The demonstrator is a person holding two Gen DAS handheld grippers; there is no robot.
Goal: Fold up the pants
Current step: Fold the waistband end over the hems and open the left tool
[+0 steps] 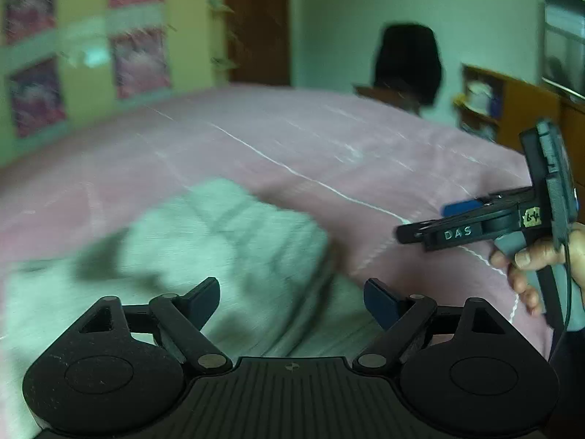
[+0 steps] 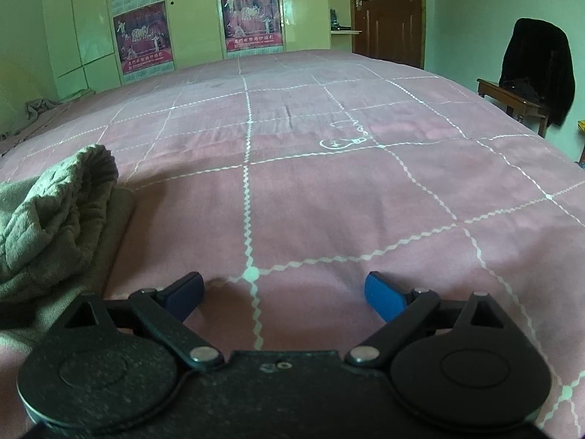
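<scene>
Bed (image 2: 329, 190): wide, covered by a pink quilted spread with a white zigzag grid; it fills most of both views and carries everything in play. Beyond its far edge, a yellow-green wardrobe with posters (image 2: 252, 14); off the far right corner, a wooden chair draped with a dark garment (image 2: 533, 73).

Pants (image 2: 55, 219): pale grey-green soft knit, lying in a rumpled heap near the bed's near edge, toward its left side. In the right wrist view one bunched end rises in a thick roll over a flatter layer beneath. The left wrist view is motion-blurred; the cloth (image 1: 204, 248) sits directly ahead of the left tongs there. Folding looks barely started, or the heap needs spreading first; I judge this an early stage.

Right tongs (image 2: 283, 292): jaws spread wide, nothing between them, over bare spread just right of the heap. Seen from the left camera (image 1: 420, 228), held in a hand (image 1: 537, 259), clear of the cloth.

Left tongs (image 1: 292, 296): jaws wide apart, empty, low over the pants; whether they touch the fabric I cannot tell.

Note on doing this step well: likely next is a grasp on an edge of the heap. Take a single layer at the waistband or a hem, not the thick roll. Pinch both ends, lift and draw apart so the legs lie flat before any fold. Risk: catching the bedspread along with the knit.
</scene>
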